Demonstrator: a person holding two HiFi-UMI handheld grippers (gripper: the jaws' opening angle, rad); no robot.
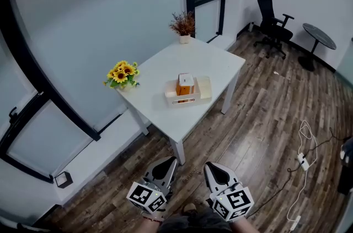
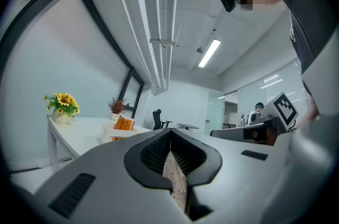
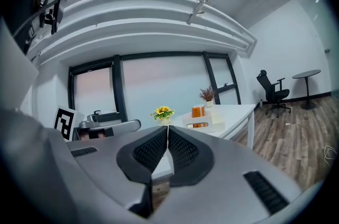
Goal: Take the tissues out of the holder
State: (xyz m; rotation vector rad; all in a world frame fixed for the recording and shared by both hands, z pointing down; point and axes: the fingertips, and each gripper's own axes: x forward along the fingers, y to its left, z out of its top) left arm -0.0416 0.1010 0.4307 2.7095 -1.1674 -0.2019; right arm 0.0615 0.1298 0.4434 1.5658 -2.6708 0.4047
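Note:
A pale wooden holder [image 1: 190, 97] stands on the white table [image 1: 160, 69], with an orange tissue pack [image 1: 185, 83] upright inside it. Both grippers hang low near my body, over the wooden floor and well short of the table. My left gripper [image 1: 170, 162] is shut with nothing in it, and so is my right gripper [image 1: 210, 167]. The left gripper view looks past its closed tips [image 2: 170, 131] to the holder [image 2: 113, 134] and the orange pack [image 2: 124, 123] far off. The right gripper view shows its shut tips [image 3: 167, 127], with the holder [image 3: 207, 123] and pack [image 3: 197, 112] beyond.
A vase of sunflowers [image 1: 122, 74] sits on the table's left corner, and a pot of dried plants [image 1: 183, 24] on its far corner. A black office chair [image 1: 273, 22] and a small round table [image 1: 318, 36] stand at the back right. White cables [image 1: 303, 157] lie on the floor at right.

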